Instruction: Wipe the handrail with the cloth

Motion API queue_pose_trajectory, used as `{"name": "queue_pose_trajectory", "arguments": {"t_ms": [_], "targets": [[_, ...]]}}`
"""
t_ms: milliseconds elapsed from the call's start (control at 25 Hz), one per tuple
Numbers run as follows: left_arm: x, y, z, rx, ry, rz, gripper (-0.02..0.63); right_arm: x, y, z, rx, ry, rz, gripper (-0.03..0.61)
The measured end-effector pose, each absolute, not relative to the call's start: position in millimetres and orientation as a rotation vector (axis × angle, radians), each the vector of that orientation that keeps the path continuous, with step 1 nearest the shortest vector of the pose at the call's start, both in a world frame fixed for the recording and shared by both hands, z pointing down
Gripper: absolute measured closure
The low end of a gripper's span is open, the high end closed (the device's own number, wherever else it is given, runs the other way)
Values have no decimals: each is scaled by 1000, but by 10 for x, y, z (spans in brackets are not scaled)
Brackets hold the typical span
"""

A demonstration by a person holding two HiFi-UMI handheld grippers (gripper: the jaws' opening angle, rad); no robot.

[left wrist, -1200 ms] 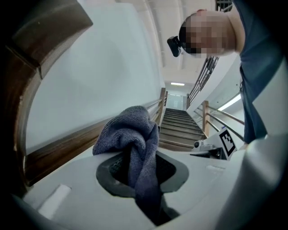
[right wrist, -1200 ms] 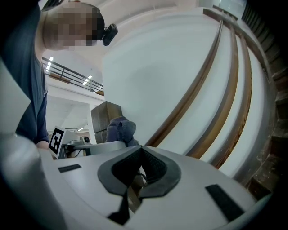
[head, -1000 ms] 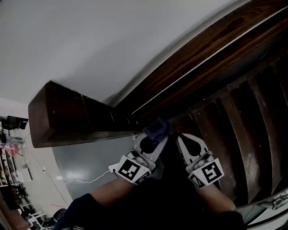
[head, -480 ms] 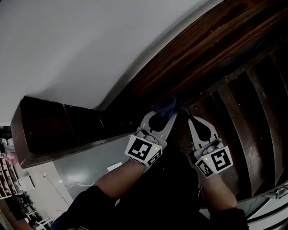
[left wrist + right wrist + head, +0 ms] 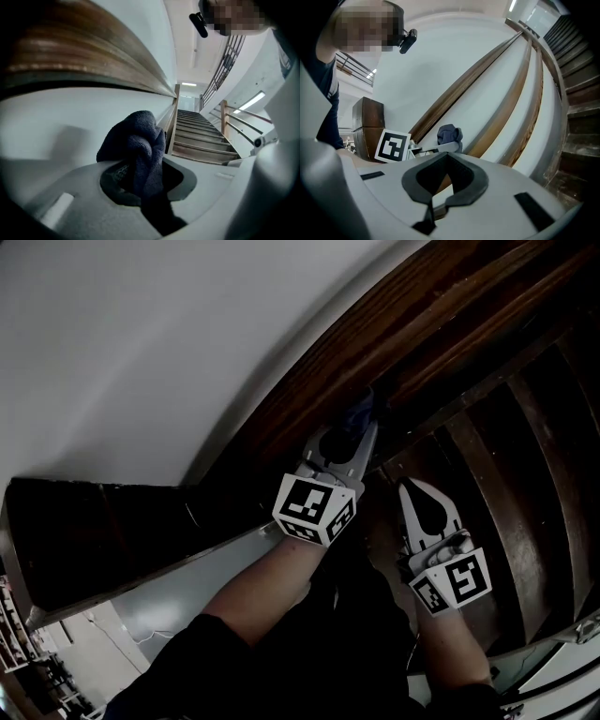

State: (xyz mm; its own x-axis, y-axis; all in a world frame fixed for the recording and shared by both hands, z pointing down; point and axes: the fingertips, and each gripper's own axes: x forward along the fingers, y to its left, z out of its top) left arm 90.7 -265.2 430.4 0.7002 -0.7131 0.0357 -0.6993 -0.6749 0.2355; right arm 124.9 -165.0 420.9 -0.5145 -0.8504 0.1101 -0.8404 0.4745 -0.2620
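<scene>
1. The left gripper (image 5: 354, 432) is clamped on the dark blue cloth (image 5: 136, 145), and the wad bulges past the tips.
2. The cloth lies right by the wooden handrail (image 5: 412, 324), at 1 o'clock of the gripper's cube.
3. It looks soft and light, so the bunched-middle hold seems apt.
4. The right gripper (image 5: 419, 493) is at 5 o'clock, its jaws together on nothing.

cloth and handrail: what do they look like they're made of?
Cloth: soft dark blue-grey fabric, likely microfibre or terry. The surface is nubby and it bunches in thick folds.
Handrail: probably wood, brown, with a smooth, slightly glossy finish. It shows lengthwise grain streaks and a soft sheen, though a wood-look laminate can't be ruled out.
</scene>
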Motion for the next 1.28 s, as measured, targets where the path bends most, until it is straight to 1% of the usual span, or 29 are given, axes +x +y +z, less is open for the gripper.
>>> {"name": "queue_pose_trajectory", "arguments": {"t_ms": [320,520,880,1280], "targets": [[1069,-2928,4409,2700,-1128,-23,541,1223,-1784,4294,-1535,2667,-436,569],[1027,-2897,4474,2739,-1159,11,541,1161,-1775,4372,-1529,2684,-447,569],[651,-2751,4809,2658,-1218,68,541,856,-1658,4479,-1479,2743,-462,569],[9,-2546,5294,2508,-1327,108,541,365,-1555,4662,-1364,2827,-494,569]]}}
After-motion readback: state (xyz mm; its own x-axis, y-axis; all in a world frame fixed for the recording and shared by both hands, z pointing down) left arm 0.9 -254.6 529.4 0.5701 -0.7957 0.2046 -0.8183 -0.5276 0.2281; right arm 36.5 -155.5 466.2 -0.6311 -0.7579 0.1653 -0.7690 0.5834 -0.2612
